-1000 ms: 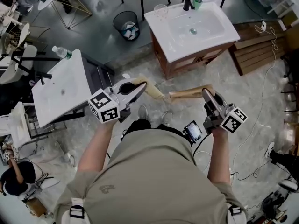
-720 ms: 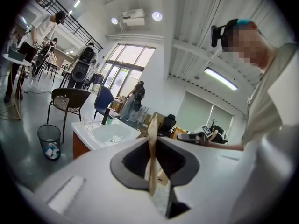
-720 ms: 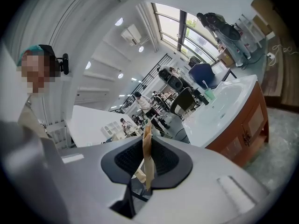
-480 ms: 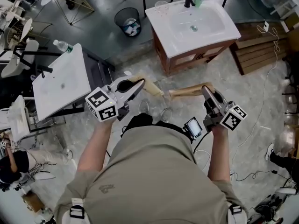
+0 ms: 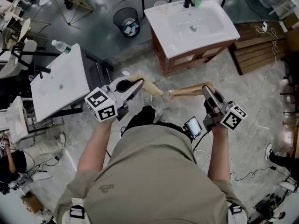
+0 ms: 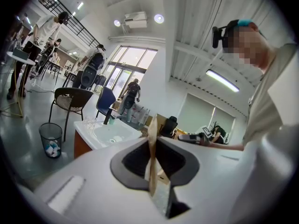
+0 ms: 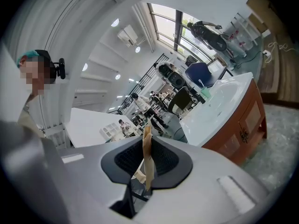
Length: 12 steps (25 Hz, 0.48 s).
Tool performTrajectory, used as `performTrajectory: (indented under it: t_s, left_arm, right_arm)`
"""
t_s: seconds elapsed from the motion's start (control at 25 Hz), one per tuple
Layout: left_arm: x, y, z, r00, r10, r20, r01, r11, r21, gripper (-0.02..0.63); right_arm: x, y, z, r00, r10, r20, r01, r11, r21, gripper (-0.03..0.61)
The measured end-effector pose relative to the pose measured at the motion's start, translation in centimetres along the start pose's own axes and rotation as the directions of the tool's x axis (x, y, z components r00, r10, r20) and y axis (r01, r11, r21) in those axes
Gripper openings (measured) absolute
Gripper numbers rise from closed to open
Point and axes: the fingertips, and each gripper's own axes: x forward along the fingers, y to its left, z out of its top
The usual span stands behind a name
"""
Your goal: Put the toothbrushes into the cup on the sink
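The person stands on a gray floor and holds a gripper in each hand, near the middle of the head view. The left gripper (image 5: 134, 86) is squeezed tight on a long, flat, brown thing, the left toothbrush pack (image 5: 150, 88), which sticks out toward the right. The right gripper (image 5: 206, 92) is squeezed tight on another one, the right toothbrush pack (image 5: 186, 92), which sticks out toward the left. The two packs point at each other, and their ends are near but do not touch. In the left gripper view, the two jaws press on the thin edge of the left pack, which stands up between them in the middle of the picture. In the right gripper view, the jaws press the same way on the right pack. The white sink (image 5: 219, 17) is at the top middle of the head view, on a brown wooden cabinet (image 5: 196, 57), well apart from both grippers. The clear cup (image 5: 160, 6) stands on the sink's upper left corner. A black tap (image 5: 188, 2) is just to the right of the cup, at the back of the sink. A round black trash bin (image 5: 126, 21) stands on the floor to the left of the sink. A second white sink top (image 5: 58, 85) is at the left of the picture, with a water bottle (image 5: 60, 46) on its upper edge.
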Motion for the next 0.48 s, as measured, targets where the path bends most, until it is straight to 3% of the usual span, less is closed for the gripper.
performTrajectory:
  t_s: [0.48]
  left_arm:
    - [0.8,3.6,0.6,1.000,-0.029,0.004,0.029,0.999,-0.026,0.037]
  right_arm:
    - [3.3,-0.5,0.3,1.000,-0.023,-0.010,0.023,1.000,0.009,0.053]
